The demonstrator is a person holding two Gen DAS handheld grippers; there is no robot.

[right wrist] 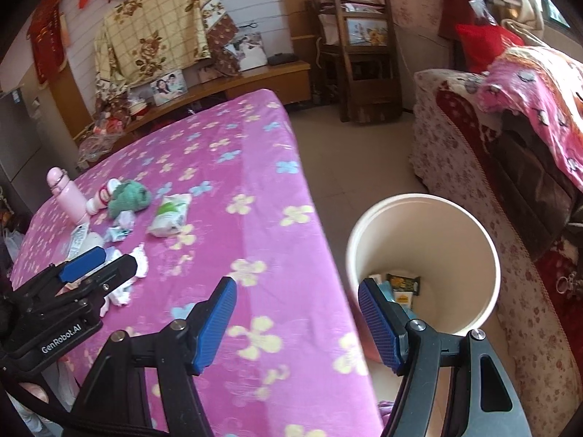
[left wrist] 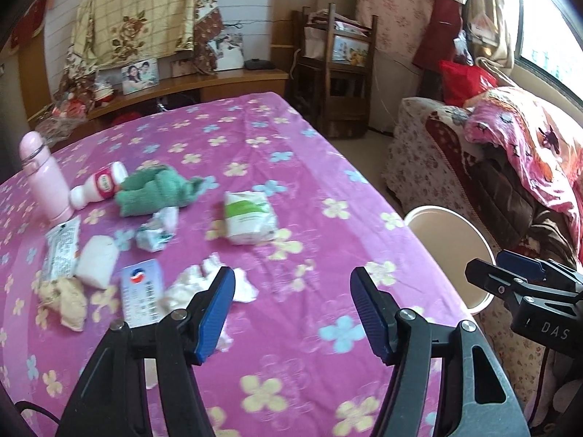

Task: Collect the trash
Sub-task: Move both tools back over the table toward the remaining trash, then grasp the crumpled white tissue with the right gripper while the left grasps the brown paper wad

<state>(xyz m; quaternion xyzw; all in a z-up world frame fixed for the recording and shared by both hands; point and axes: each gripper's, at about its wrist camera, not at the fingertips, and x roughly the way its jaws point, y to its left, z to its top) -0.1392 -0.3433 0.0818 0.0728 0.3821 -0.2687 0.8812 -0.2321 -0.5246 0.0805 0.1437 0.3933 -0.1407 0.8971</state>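
Bed (left wrist: pixel 291 153), pink floral cover, in a cluttered room; flowered sofa (right wrist: pixel 455 167) opposite. Cream bin (right wrist: pixel 422 218) on the floor between them, wrappers inside. Trash on the cover: crumpled tissue (left wrist: pixel 196 284), printed packets, tissue pack (left wrist: pixel 247 218). Left gripper (left wrist: pixel 291 313) marked "GenRobot.AI", right gripper (right wrist: pixel 297 318) "DAS": both spread, empty.

Pink floral bedcover (left wrist: pixel 291 182), green cloth (left wrist: pixel 153 193), cream bin (right wrist: pixel 422 218), blue-padded tongs (left wrist: pixel 291 313)
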